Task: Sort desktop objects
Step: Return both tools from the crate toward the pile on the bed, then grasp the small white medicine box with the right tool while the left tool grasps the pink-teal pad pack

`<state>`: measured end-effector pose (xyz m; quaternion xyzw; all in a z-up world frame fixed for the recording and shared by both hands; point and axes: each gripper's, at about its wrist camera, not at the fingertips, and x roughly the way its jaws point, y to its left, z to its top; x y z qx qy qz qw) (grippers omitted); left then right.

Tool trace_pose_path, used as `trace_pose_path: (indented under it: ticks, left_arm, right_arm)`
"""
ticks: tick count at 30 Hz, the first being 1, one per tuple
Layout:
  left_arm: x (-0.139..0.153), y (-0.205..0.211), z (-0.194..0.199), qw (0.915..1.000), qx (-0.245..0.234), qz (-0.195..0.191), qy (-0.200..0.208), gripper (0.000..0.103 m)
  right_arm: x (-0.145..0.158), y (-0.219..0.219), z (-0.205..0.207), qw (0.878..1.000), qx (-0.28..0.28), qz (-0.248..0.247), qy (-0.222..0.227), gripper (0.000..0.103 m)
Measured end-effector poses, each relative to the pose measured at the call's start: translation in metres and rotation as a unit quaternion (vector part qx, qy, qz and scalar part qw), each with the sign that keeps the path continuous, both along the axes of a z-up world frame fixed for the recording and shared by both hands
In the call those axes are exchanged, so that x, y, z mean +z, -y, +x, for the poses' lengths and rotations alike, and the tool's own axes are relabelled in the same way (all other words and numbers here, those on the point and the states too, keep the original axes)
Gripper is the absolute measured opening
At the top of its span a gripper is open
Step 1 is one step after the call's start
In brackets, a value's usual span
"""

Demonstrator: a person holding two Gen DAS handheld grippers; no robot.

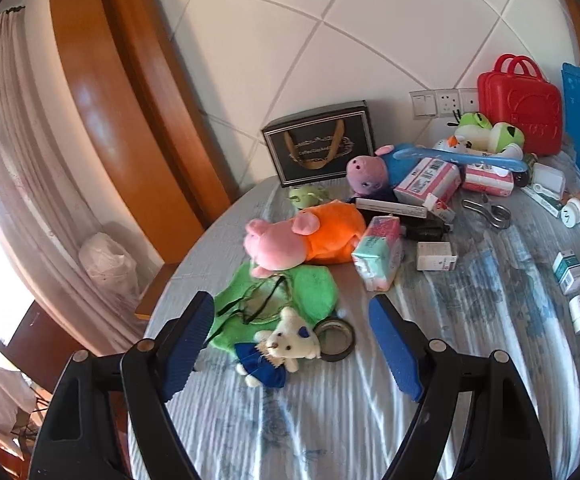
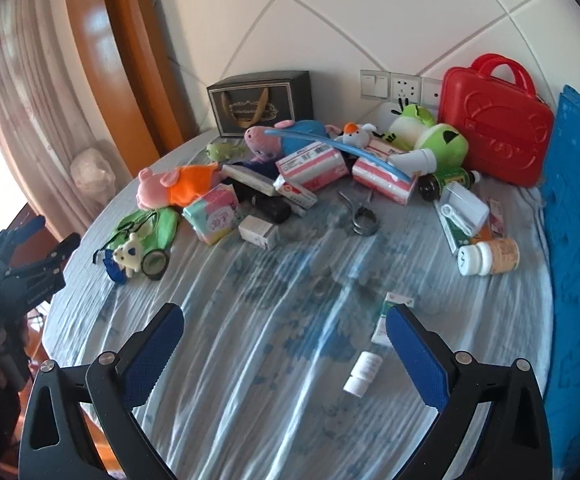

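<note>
My left gripper point(image 1: 292, 312) is open and empty, low over the table's left side. A small white bear point(image 1: 286, 344) in a blue outfit lies between its fingers, next to a black tape roll point(image 1: 336, 338) and a green cloth point(image 1: 290, 300). A pink pig plush point(image 1: 290, 240) in orange lies beyond. My right gripper point(image 2: 286, 316) is open and empty over the near middle of the table. A small white bottle point(image 2: 364, 372) and a green-white box point(image 2: 390, 312) lie by its right finger. The left gripper also shows in the right wrist view point(image 2: 34, 240) at the left edge.
A round table with a blue-white cloth point(image 2: 270, 320) holds a clutter of tissue packs point(image 2: 314, 168), boxes, metal tongs point(image 2: 360, 212), a pill bottle point(image 2: 490, 258) and plush toys. A red case point(image 2: 498, 120), a blue mat point(image 2: 578, 240) and a black gift bag point(image 2: 262, 104) stand at the back wall.
</note>
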<state>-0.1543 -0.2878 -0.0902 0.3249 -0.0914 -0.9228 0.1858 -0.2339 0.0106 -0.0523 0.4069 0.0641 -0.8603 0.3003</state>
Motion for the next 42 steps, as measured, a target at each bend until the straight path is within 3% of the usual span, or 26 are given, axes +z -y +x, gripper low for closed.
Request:
trace_pose_path:
  ticks: [6, 9, 16, 19, 23, 24, 25, 27, 32, 35, 38, 42]
  left_arm:
    - [-0.022, -0.003, -0.056, 0.9993, -0.031, 0.005, 0.018, 0.080]
    - [-0.036, -0.002, -0.082, 0.9985, -0.044, 0.017, 0.028, 0.080]
    - [-0.074, 0.009, -0.135, 0.9950, -0.052, 0.060, 0.060, 0.080]
    - [-0.094, 0.014, -0.154, 0.9903, -0.062, 0.096, 0.080, 0.080]
    - [-0.119, 0.016, -0.172, 0.9856, -0.072, 0.105, 0.110, 0.080]
    - [-0.123, 0.016, -0.175, 0.9853, -0.073, 0.105, 0.114, 0.080]
    - [-0.127, 0.016, -0.180, 0.9848, -0.074, 0.102, 0.119, 0.080]
    - [-0.131, 0.014, -0.186, 0.9848, -0.078, 0.096, 0.122, 0.080]
    - [-0.136, 0.019, -0.196, 0.9829, -0.087, 0.094, 0.132, 0.080]
    - [-0.140, 0.022, -0.201, 0.9814, -0.093, 0.096, 0.137, 0.079]
    - [-0.147, 0.023, -0.208, 0.9752, -0.104, 0.114, 0.158, 0.051]
    - [-0.146, 0.016, -0.205, 0.9741, -0.115, 0.108, 0.162, 0.046]
  right_arm:
    - [-0.037, 0.042, -0.044, 0.996, 0.053, 0.061, 0.036, 0.103]
    - [-0.054, 0.067, -0.060, 0.991, 0.098, 0.086, 0.031, 0.103]
    - [-0.081, 0.102, -0.114, 0.983, 0.148, 0.089, 0.057, 0.103]
    - [-0.094, 0.114, -0.134, 0.975, 0.189, 0.090, 0.074, 0.103]
    - [-0.119, 0.137, -0.150, 0.957, 0.255, 0.113, 0.077, 0.101]
    - [-0.124, 0.143, -0.155, 0.953, 0.265, 0.117, 0.082, 0.093]
    - [-0.131, 0.150, -0.161, 0.950, 0.272, 0.125, 0.086, 0.076]
    - [-0.141, 0.164, -0.173, 0.943, 0.287, 0.136, 0.094, 0.055]
    - [-0.166, 0.185, -0.186, 0.919, 0.342, 0.150, 0.123, 0.055]
    - [-0.171, 0.192, -0.185, 0.914, 0.359, 0.147, 0.120, 0.053]
    - [-0.170, 0.199, -0.189, 0.917, 0.354, 0.140, 0.121, 0.037]
    - [-0.167, 0.199, -0.177, 0.921, 0.339, 0.166, 0.094, 0.029]
